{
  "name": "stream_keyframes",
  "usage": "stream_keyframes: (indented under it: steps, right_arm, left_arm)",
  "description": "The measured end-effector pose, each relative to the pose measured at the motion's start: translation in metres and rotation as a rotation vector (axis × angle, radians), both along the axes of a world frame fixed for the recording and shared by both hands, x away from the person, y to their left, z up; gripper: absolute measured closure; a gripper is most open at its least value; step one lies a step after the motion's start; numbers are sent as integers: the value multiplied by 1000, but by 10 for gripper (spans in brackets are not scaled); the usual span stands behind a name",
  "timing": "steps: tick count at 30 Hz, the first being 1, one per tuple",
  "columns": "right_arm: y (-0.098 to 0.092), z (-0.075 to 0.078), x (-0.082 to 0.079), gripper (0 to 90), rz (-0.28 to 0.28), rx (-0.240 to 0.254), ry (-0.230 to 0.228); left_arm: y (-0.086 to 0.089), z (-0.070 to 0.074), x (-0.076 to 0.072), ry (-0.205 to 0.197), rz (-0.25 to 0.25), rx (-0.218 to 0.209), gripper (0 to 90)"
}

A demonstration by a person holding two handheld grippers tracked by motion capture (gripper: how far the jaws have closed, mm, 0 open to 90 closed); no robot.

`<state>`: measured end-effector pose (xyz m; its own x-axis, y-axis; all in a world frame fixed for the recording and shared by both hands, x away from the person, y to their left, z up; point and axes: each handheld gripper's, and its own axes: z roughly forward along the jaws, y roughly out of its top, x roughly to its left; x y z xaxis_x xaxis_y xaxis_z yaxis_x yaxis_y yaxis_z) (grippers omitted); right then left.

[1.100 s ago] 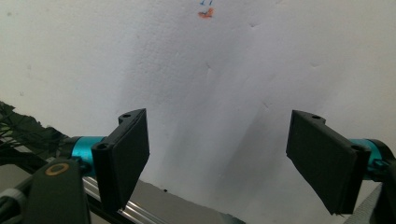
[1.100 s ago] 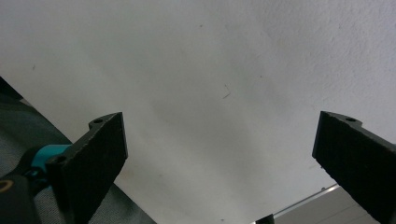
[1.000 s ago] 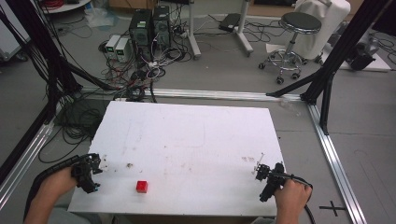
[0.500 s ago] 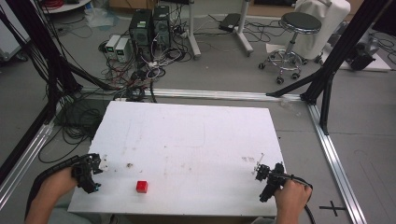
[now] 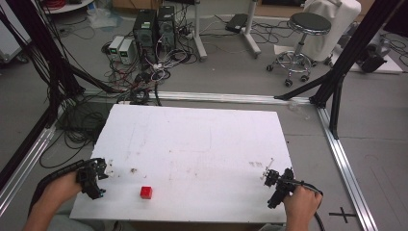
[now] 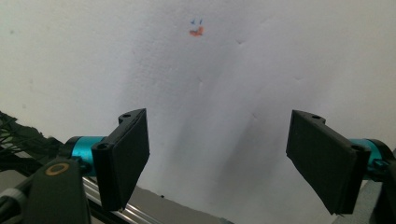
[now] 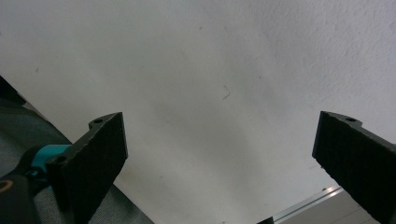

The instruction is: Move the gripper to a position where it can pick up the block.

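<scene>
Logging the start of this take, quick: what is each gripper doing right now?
Left gripper: open, holding nothing, over the white table.
Right gripper: open, holding nothing.

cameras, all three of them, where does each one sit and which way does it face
High view: above the person's side, looking forward and down on the white table; both forearms, left gripper, right gripper and a red cube show.
Left gripper view: rides on the left gripper, looking along its open jaws at the table and a small orange mark.
Right gripper view: rides on the right gripper, jaws wide apart, facing the table.
Shared: both gripper views show the white tabletop and a strip of metal rail.
</scene>
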<state>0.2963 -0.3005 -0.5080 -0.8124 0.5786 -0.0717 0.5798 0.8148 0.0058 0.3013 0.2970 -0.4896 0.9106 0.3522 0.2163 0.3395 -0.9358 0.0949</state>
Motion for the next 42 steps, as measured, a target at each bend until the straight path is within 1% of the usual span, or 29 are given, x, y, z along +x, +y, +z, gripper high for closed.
stream_keyframes:
  steps: [1,2,3,5,6,8,11,13,15,17,18,19,21,22,24,25,27,33,37,42]
  right_arm:
    - [0,0,0,24,0,2,0]
    - [1,1,0,24,-2,1,-1]
    - [1,1,0,24,-5,3,-3]
    - [-1,1,0,24,-3,8,-9]
    - [-1,1,0,24,-3,8,-9]
    - [-2,1,0,24,-5,9,-8]
    - [-2,1,0,24,-8,10,-7]
    - [-2,1,0,24,-7,11,-9]
    - [-3,2,0,24,-10,17,-15]
    - [-3,2,0,24,-12,19,-17]
    - [-3,2,0,24,-11,16,-20]
    - [-2,2,0,24,-8,17,-14]
    - [-2,2,0,24,-7,16,-15]
    - [-1,1,1,24,-5,15,-15]
    - [0,1,1,24,-3,16,-15]
    - [0,1,1,24,-3,16,-15]
    - [0,2,1,24,0,15,-16]
    - [-1,2,1,24,4,19,-17]
    - [0,2,1,24,2,21,-17]
    - [0,3,2,24,6,18,-19]
  left_arm:
    - [0,0,1,0,-2,-3,217]
    - [-1,1,4,3,-12,3,217]
    - [-2,1,5,3,-13,-3,216]
    - [-3,3,7,9,-36,8,217]
    - [-4,2,7,4,-42,0,217]
    - [-7,3,8,14,-64,-2,217]
    - [-13,5,10,19,-102,5,217]
    - [-17,6,11,25,-130,25,216]
    - [-22,6,11,28,-148,26,217]
    - [-27,6,11,35,-183,35,217]
    - [-30,6,10,35,-192,33,217]
    - [-33,6,10,40,-210,37,217]
    - [-40,6,10,47,-238,42,217]
    - [-43,7,10,53,-263,56,217]
    - [-50,6,9,68,-279,50,217]
    - [-53,7,9,78,-296,59,217]
    - [-60,8,9,77,-323,63,217]
    - [-77,9,9,89,-366,80,217]
    - [-85,10,9,94,-382,75,216]
    - [-96,9,7,111,-409,72,217]
